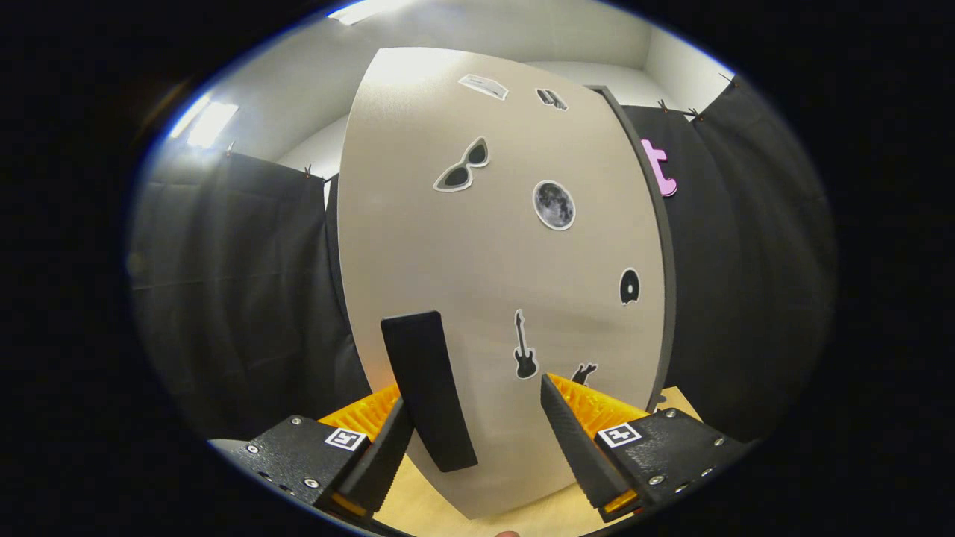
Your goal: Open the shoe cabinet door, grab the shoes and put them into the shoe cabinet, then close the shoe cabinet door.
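Note:
The shoe cabinet's beige door stands upright right in front of me, dotted with small stickers. Its black bar handle runs down the door's lower left part. My gripper is open. The handle lies between the fingers, close against the left finger, while the right finger stands well apart from it. Neither finger presses on the handle. A dark strip runs along the door's right edge. I cannot tell whether the door is fully shut.
A light wooden surface lies under the door and the fingers. Black cloth walls hang on both sides of the cabinet. White wall and ceiling lights show above.

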